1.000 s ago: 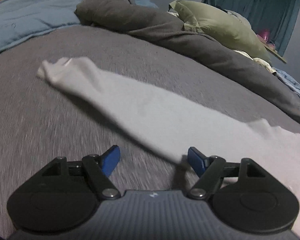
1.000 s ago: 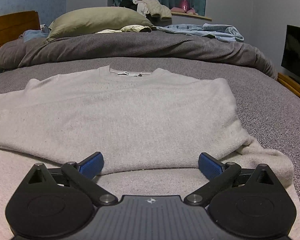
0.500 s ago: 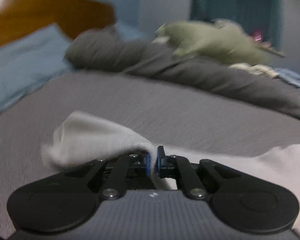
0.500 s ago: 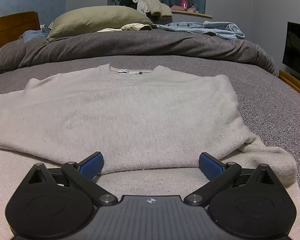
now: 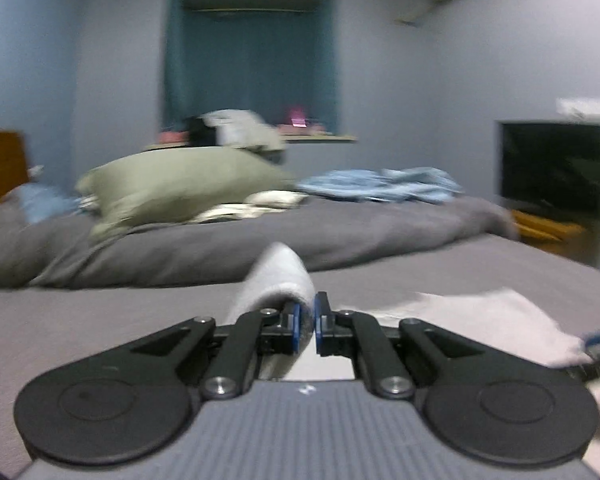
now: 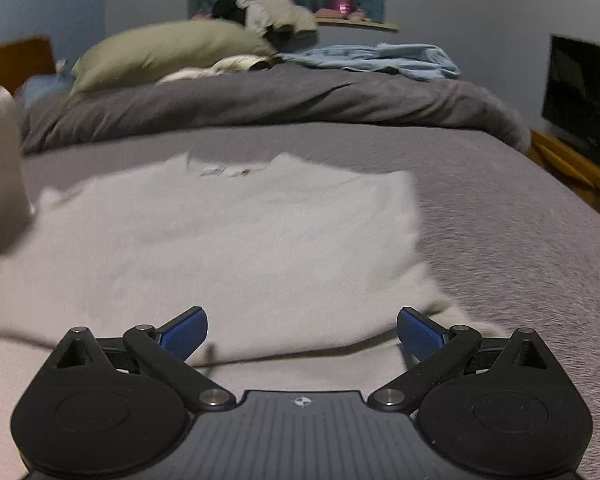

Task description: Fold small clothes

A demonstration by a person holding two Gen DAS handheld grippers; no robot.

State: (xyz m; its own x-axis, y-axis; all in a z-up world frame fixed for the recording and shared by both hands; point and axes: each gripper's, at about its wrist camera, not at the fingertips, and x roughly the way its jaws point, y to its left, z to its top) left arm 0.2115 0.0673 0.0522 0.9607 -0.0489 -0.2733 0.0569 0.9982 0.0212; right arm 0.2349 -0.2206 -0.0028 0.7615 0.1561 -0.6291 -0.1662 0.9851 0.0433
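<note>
Sleeve (image 5: 278, 280) pinched in left claw (image 5: 307, 322), sweater (image 6: 228, 240) beyond open right claw (image 6: 302, 330)

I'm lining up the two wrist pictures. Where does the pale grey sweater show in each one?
Left wrist view: the sweater lies low at right; its sleeve is pinched in the left tongs.
Right wrist view: it fills the middle, beyond the open right tongs.
Shared landmark: the olive pillow.

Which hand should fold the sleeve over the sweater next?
The left. The left gripper is already shut on the pale sleeve, lifted off the bed. The right gripper is open, holding nothing, above the sweater.
</note>
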